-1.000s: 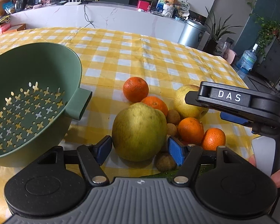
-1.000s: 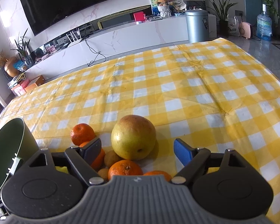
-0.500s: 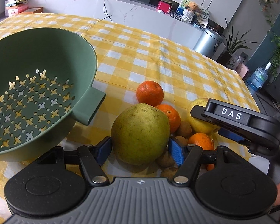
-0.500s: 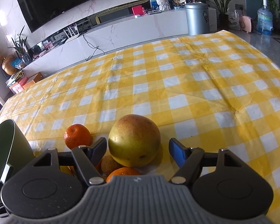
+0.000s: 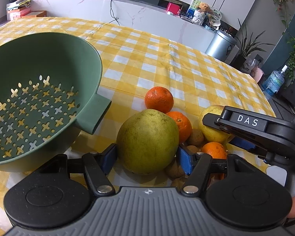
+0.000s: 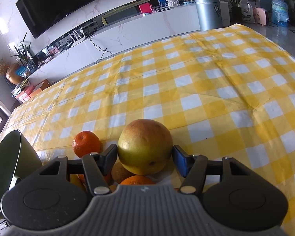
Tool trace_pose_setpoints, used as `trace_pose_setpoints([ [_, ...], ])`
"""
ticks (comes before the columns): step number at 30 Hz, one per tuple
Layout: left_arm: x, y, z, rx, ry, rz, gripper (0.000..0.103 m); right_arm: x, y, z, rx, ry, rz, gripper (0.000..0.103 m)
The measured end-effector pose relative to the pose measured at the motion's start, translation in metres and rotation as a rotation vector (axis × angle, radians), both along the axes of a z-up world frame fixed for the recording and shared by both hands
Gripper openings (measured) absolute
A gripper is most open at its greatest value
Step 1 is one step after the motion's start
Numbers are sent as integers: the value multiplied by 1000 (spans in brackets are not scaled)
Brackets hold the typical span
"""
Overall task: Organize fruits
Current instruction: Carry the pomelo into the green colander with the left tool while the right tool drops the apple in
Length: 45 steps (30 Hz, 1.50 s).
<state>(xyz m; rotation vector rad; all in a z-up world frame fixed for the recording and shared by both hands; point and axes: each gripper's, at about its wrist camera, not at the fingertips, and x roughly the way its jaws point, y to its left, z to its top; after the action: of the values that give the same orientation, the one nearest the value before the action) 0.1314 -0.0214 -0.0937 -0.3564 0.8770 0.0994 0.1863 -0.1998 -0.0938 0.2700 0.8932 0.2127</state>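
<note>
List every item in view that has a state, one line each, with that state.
Left tongs: closed around the green pear.
Green pear: gripped, resting on the tablecloth.
Right tongs: closed around the yellow pear.
Yellow pear: gripped, on the tablecloth.
Green colander: tilted, no fruit inside.
Far mandarin: loose on the tablecloth, untouched.
</note>
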Motion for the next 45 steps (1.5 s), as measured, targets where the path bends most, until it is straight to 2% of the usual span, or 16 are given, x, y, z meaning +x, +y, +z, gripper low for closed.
trace_pose_setpoints([
  [11,-21,-6,25,22,-62,-37,74,-11,-5,14,15,-63,0,58],
  [24,-49,10,77,6,-154,-99,74,-45,-9,40,28,-168,49,58],
  [33,-54,57,108,11,-165,-81,74,-84,25,68,-1,-288,196,57],
  [45,-44,118,107,21,-112,-21,72,-96,99,92,-102,-352,441,57],
])
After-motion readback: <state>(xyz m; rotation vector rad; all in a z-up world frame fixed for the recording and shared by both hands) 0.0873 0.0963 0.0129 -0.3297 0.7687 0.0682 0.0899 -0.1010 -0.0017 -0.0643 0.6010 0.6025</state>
